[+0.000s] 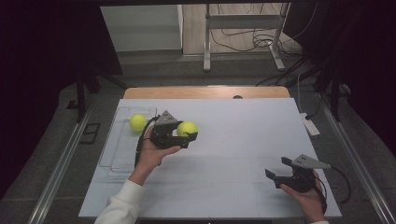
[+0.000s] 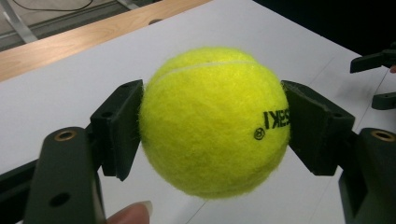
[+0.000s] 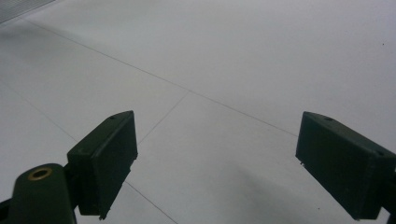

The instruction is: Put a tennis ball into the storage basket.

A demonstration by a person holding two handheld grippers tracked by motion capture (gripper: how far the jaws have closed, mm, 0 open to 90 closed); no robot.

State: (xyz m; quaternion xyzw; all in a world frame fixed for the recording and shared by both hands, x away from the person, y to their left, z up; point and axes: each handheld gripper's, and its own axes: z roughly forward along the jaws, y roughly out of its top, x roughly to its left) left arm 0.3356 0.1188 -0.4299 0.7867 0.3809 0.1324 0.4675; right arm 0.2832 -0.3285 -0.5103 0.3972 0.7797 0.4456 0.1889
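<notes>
Two yellow tennis balls sit toward the left of a white table (image 1: 233,140), seen from above. One tennis ball (image 1: 187,129) is pinched between the jaws of the left gripper (image 1: 189,135), which a person's left hand (image 1: 152,151) holds up over the table, just right of a clear tray. From the left gripper view, this held ball (image 2: 215,121) takes up the middle of the frame, with a black pad pressed against each of its sides; black printed letters and a small round mark show on its right half, and a white seam curves across its top. A fingertip (image 2: 130,215) peeks in at the bottom edge of that view. The ball hangs clear of the table surface, which slopes away behind it toward a wooden edge (image 2: 70,39).

The second tennis ball (image 1: 137,122) lies inside the clear tray (image 1: 114,151), near its far end. The tray rests on the left part of the table, just beside the left hand.

Well apart from all this, near the front right corner of the table, the person's right hand (image 1: 308,198) holds the right gripper (image 1: 280,172). Its jaws are spread wide with nothing between them. From the right gripper view, the two black pads (image 3: 105,158) stand far apart above bare white tabletop (image 3: 210,70) crossed by thin seam lines.

A white sleeve (image 1: 119,205) covers the left forearm at the bottom edge of the high view
</notes>
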